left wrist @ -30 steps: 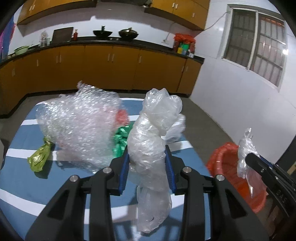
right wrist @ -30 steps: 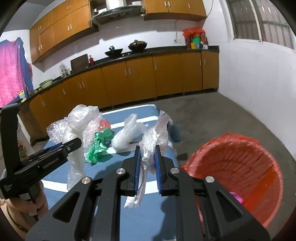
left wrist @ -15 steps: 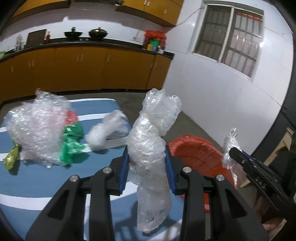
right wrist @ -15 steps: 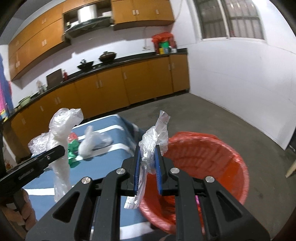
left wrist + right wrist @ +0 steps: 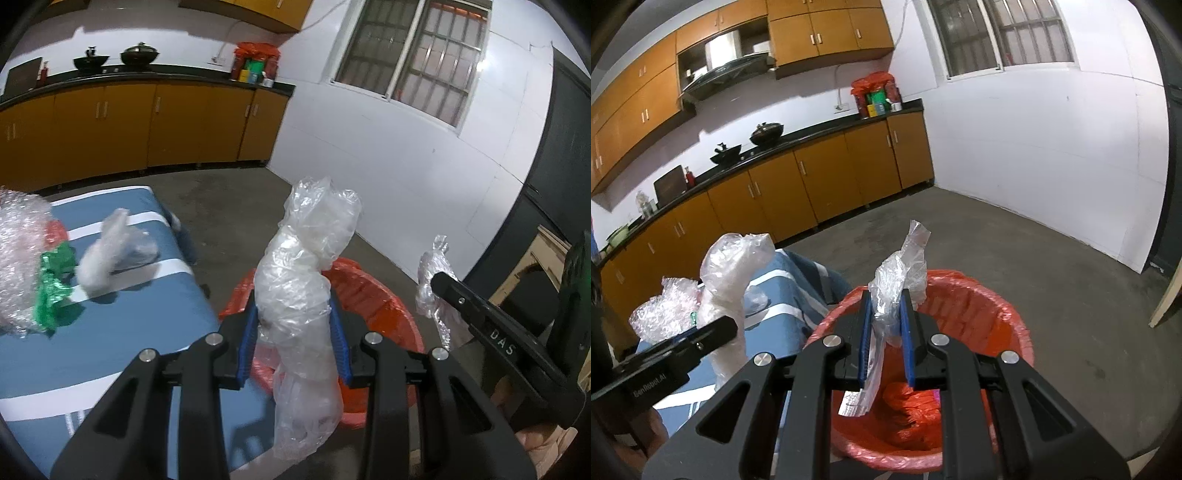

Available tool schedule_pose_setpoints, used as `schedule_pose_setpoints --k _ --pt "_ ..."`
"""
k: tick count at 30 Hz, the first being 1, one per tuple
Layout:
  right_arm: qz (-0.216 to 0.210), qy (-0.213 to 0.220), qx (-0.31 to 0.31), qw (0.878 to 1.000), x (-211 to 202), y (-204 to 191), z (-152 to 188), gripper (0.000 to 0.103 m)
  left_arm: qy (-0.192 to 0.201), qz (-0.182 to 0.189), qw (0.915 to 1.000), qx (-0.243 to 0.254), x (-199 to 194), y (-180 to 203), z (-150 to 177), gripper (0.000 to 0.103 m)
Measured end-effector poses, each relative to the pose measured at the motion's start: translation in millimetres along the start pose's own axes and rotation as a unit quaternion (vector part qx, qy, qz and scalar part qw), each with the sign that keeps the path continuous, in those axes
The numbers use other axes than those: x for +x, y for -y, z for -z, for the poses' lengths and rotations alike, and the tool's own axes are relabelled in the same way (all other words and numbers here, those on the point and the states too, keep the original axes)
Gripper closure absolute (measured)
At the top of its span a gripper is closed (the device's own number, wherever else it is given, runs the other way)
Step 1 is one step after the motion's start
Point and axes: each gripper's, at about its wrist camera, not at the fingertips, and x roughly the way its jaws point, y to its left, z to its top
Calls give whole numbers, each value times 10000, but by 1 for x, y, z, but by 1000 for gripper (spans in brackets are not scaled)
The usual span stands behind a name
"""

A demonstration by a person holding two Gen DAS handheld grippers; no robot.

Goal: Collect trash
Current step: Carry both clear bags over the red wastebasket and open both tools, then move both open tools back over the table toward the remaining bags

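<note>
My left gripper is shut on a crumpled clear plastic bag and holds it over the near rim of the red bin. My right gripper is shut on a small clear plastic wrapper and holds it above the red bin, which is lined with a red bag. The right gripper with its wrapper shows at the right of the left wrist view. The left gripper's bag shows at the left of the right wrist view.
A blue table with white stripes stands left of the bin. On it lie bubble wrap, a green wrapper and a white plastic bag. Orange kitchen cabinets line the far wall. The floor is grey concrete.
Both grippers have swung right, away from the table and over the red bin, each still holding its plastic.
</note>
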Motion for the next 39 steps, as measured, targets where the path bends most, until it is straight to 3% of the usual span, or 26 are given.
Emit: schedule_pose_setpoints --k 25,32,39 --pt "7 21 450 9990 15 39 -8 86 -340 335 9986 210 73 37 -12 64" --pt "2 15 553 9985 15 45 -7 71 -475 204 9987 53 81 23 -5 58" --pt "62 0 545 9985 13 44 -6 69 -417 60 9991 -80 75 9 -3 55"
